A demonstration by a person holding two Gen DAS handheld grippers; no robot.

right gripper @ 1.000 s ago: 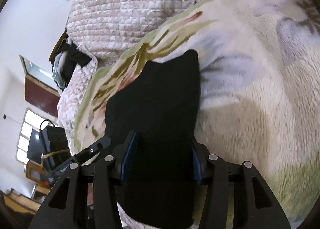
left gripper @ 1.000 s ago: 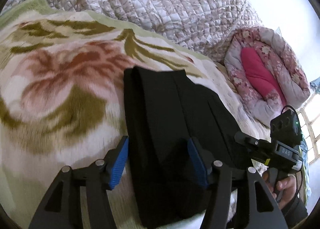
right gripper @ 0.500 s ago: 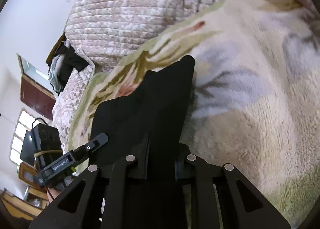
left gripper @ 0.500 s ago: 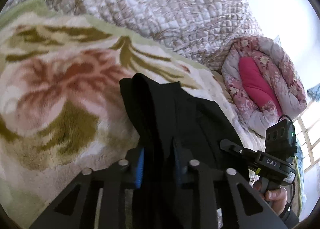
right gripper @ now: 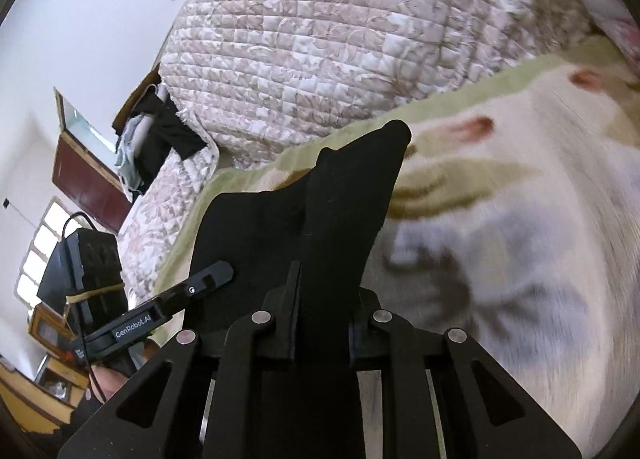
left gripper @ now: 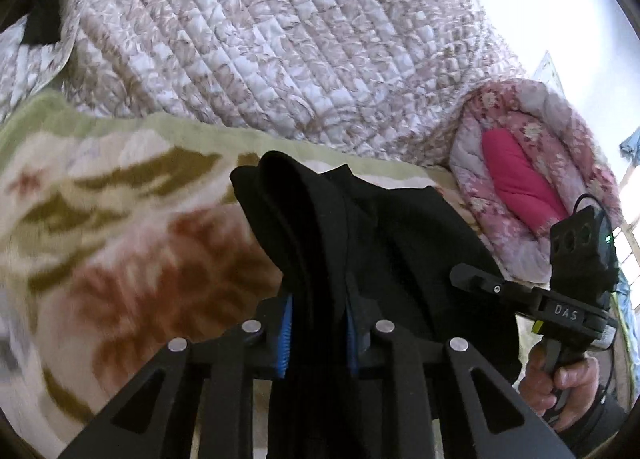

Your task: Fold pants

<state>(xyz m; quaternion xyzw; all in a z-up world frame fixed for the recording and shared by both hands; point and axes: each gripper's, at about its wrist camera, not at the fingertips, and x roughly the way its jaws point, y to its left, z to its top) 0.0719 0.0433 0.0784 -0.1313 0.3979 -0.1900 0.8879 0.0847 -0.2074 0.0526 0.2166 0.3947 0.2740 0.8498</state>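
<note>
The black pants (left gripper: pixel 400 231) lie on a floral fleece blanket (left gripper: pixel 120 243), their near end lifted and bunched. My left gripper (left gripper: pixel 318 323) is shut on the pants' near edge, cloth pinched between its blue pads (left gripper: pixel 285 335). My right gripper (right gripper: pixel 322 319) is shut on the other near corner of the pants (right gripper: pixel 280 227), which rise in a peak ahead of it. The right gripper also shows at the right of the left wrist view (left gripper: pixel 476 283), and the left gripper shows at the left of the right wrist view (right gripper: pixel 212 275).
A quilted beige bedspread (left gripper: pixel 280 39) is heaped behind the blanket. A rolled pink floral quilt (left gripper: pixel 532 175) lies at the right. A pile of dark clothes (right gripper: pixel 160 131), a dark red door and a window are at the left of the right wrist view.
Both grippers have closed on the pants' near edge and lifted it off the blanket, moving it toward the far end. The cloth now bunches up between them.
</note>
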